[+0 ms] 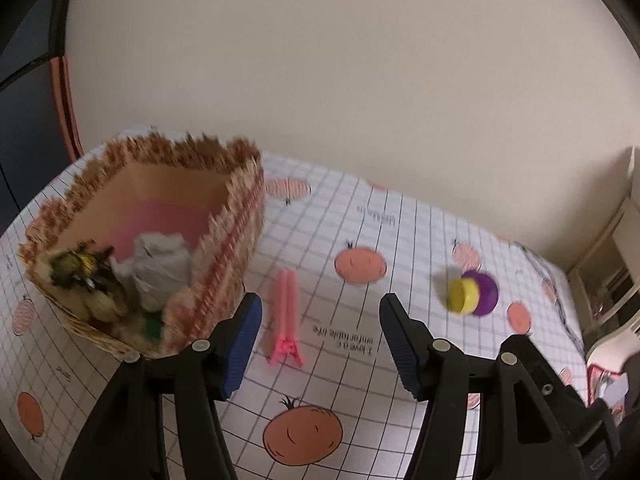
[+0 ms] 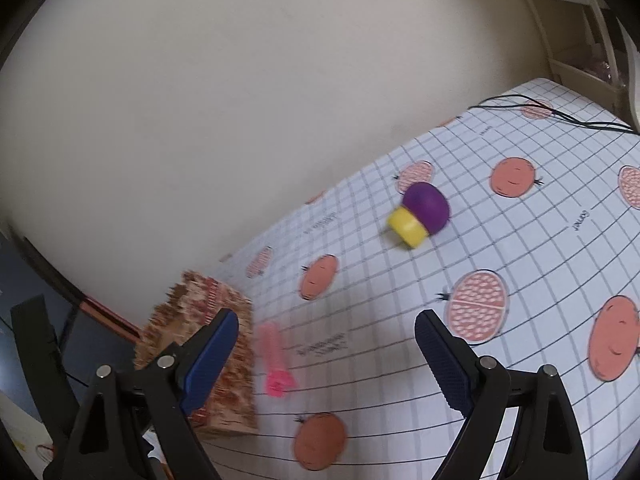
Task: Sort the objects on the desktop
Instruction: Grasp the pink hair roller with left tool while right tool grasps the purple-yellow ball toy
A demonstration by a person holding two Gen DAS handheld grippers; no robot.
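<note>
A patterned paper box (image 1: 240, 236) stands on the left of the table and holds crumpled white paper (image 1: 160, 268) and a dark, yellow-flecked object (image 1: 78, 268). A pink clip (image 1: 284, 316) lies flat just right of the box. A purple and yellow toy (image 1: 474, 294) lies on its side further right. My left gripper (image 1: 320, 312) hovers open above the cloth, the pink clip below and between its fingers, nothing held. In the right wrist view my right gripper (image 2: 326, 330) is open and empty, with the box (image 2: 224, 360) and the pink clip (image 2: 274, 360) near its left finger and the toy (image 2: 420, 214) beyond.
A gridded tablecloth (image 1: 400, 240) printed with orange fruit covers the table, which backs onto a plain wall. A black cable (image 2: 560, 116) lies at the far right corner. Shelving (image 1: 612, 272) stands past the table's right edge.
</note>
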